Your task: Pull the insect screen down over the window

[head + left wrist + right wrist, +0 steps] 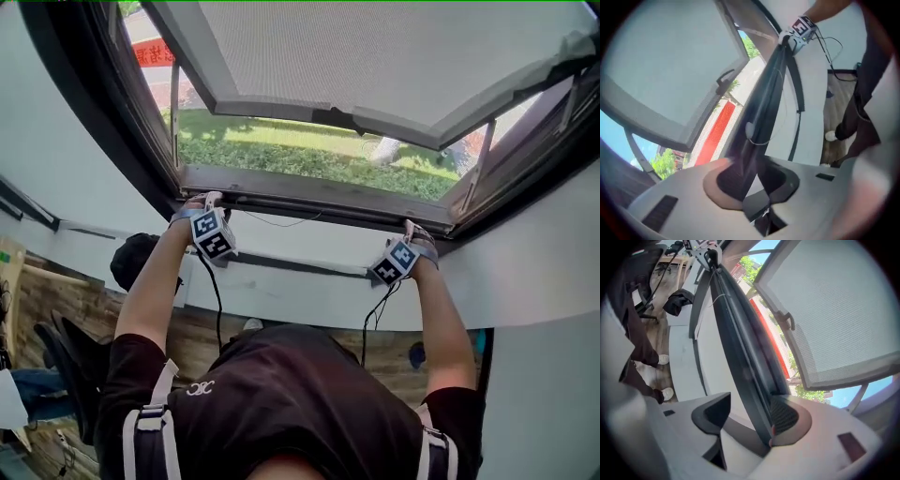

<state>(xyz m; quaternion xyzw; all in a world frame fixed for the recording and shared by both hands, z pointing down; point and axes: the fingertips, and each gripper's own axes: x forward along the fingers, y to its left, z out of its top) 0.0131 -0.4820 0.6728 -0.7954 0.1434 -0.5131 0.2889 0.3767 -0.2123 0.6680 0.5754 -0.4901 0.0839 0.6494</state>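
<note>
A long dark screen bar (pixel 309 192) runs along the window frame's lower edge. My left gripper (pixel 206 201) sits at its left end. In the left gripper view the left gripper (pixel 752 180) has both pads closed against the bar (pixel 764 93). My right gripper (pixel 412 231) is at the bar's right end. In the right gripper view the bar (pixel 736 333) lies between the jaws of the right gripper (pixel 747 416). It rests against one pad, and a gap shows before the other. Each gripper view shows the other gripper (pixel 787 40) (pixel 708 254) at the bar's far end.
A framed grey mesh-like panel (pixel 375 56) tilts outward above the opening, with a green hedge (pixel 281 150) and a red banner (pixel 155 52) outside. A white sill and wall (pixel 309 281) lie below the bar. A black chair (pixel 70 366) stands on the wooden floor at left.
</note>
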